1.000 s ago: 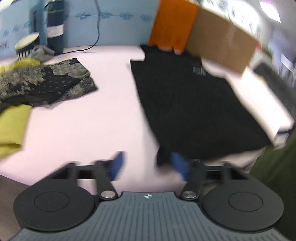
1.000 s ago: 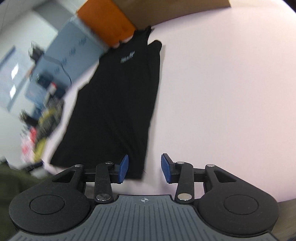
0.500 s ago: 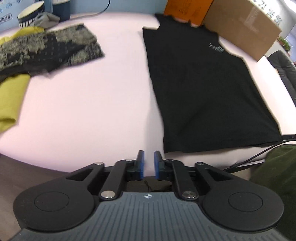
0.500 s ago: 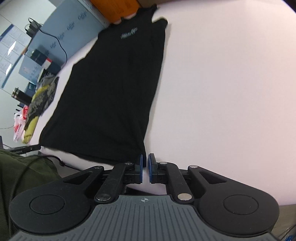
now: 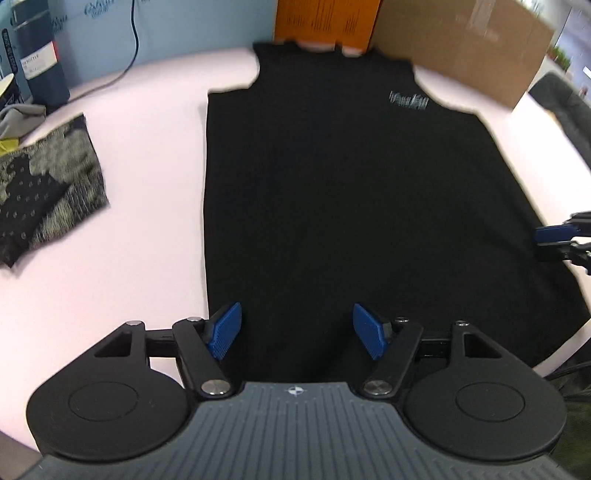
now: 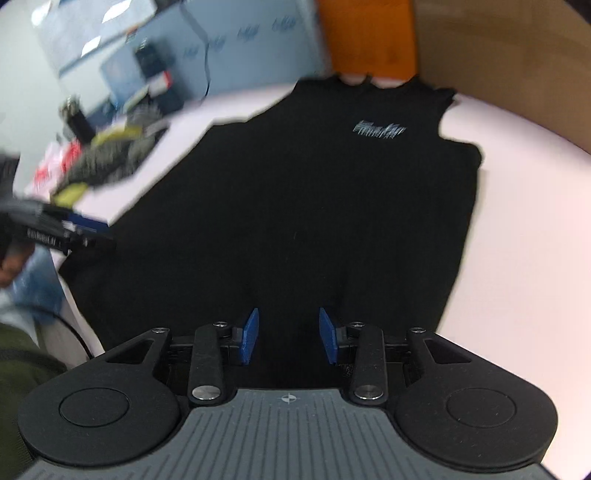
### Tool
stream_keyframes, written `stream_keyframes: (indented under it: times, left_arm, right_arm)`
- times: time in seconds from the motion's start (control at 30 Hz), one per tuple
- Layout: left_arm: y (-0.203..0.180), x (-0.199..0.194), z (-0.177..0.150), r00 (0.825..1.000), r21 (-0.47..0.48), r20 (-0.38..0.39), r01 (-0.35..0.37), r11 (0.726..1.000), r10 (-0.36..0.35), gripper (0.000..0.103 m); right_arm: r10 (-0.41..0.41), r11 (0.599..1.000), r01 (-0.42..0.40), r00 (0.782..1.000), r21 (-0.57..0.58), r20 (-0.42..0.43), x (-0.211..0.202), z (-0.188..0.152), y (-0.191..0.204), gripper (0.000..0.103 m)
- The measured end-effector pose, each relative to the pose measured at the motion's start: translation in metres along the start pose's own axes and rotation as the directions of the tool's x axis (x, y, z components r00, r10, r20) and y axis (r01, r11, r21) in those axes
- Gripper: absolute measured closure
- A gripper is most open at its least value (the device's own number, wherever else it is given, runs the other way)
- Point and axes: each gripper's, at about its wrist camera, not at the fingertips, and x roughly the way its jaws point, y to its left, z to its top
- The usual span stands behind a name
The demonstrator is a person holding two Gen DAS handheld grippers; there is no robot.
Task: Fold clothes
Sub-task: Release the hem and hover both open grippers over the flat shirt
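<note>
A black sleeveless shirt (image 5: 343, 192) with a small grey chest logo lies flat on the pale pink table (image 5: 147, 155), collar at the far end. My left gripper (image 5: 297, 330) is open and empty, just above the shirt's near hem. My right gripper (image 6: 289, 336) is open and empty over the shirt (image 6: 295, 221) near its hem. The right gripper's blue tip also shows at the right edge of the left wrist view (image 5: 554, 234). The left gripper shows at the left of the right wrist view (image 6: 66, 232).
A folded patterned garment (image 5: 44, 192) and yellow cloth lie at the left of the table. An orange box (image 5: 325, 22) and a cardboard box (image 5: 461, 44) stand behind the shirt's collar. A dark bottle (image 5: 40, 55) and a cable stand at the far left.
Both grippers were shut at the shirt's hem corners half a second ago; now both are open and have moved in over the shirt, facing its collar.
</note>
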Motion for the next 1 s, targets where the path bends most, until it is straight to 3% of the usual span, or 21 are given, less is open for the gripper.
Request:
stream_keyframes:
  times: [0.17, 0.3, 0.43, 0.53, 0.6, 0.7, 0.77, 0.83, 1.0]
  left_arm:
    - [-0.006, 0.001, -0.009, 0.999, 0.038, -0.006, -0.053, 0.998, 0.053, 0.035]
    - [-0.005, 0.001, -0.011, 0.998, 0.038, -0.003, -0.058, 0.998, 0.058, 0.033]
    - [-0.002, 0.002, -0.009, 0.998, 0.049, -0.003, -0.056, 0.997, 0.056, 0.030]
    - [0.000, 0.001, -0.009, 0.999, 0.053, -0.006, -0.052, 0.997, 0.053, 0.030]
    - [-0.002, 0.005, -0.005, 0.999, 0.053, -0.009, -0.052, 0.997, 0.053, 0.030]
    - [-0.001, 0.005, -0.005, 0.997, 0.054, -0.019, -0.077, 0.996, 0.078, 0.020]
    - [0.002, 0.006, -0.005, 0.996, 0.041, -0.027, -0.082, 0.996, 0.084, 0.020]
    - [0.008, 0.006, -0.006, 0.997, 0.007, -0.032, -0.073, 0.997, 0.073, 0.020]
    - [0.010, 0.005, -0.006, 0.996, -0.001, -0.036, -0.081, 0.997, 0.081, 0.019]
  right_arm:
    - [0.034, 0.999, -0.036, 0.992, -0.020, -0.123, -0.027, -0.026, -0.002, 0.065]
    - [0.030, 0.999, -0.029, 0.998, 0.024, -0.046, -0.059, -0.034, -0.011, 0.050]
    - [0.028, 1.000, -0.025, 0.983, 0.017, -0.179, -0.046, -0.050, -0.016, 0.045]
    - [0.058, 0.995, -0.047, 0.992, 0.092, -0.114, -0.059, -0.053, -0.024, 0.040]
    - [0.061, 0.987, -0.049, 0.995, 0.154, -0.075, -0.066, -0.057, -0.032, 0.031]
    - [0.081, 0.974, -0.063, 0.994, 0.219, -0.078, -0.067, -0.067, -0.047, 0.023]
    - [0.153, 0.954, -0.141, 0.988, 0.264, -0.025, -0.068, -0.075, -0.057, 0.007]
    - [0.212, 0.931, -0.208, 0.977, 0.299, 0.017, -0.065, -0.078, -0.064, 0.000]
    - [0.283, 0.912, -0.288, 0.957, 0.292, 0.060, -0.053, -0.071, -0.071, 0.000]
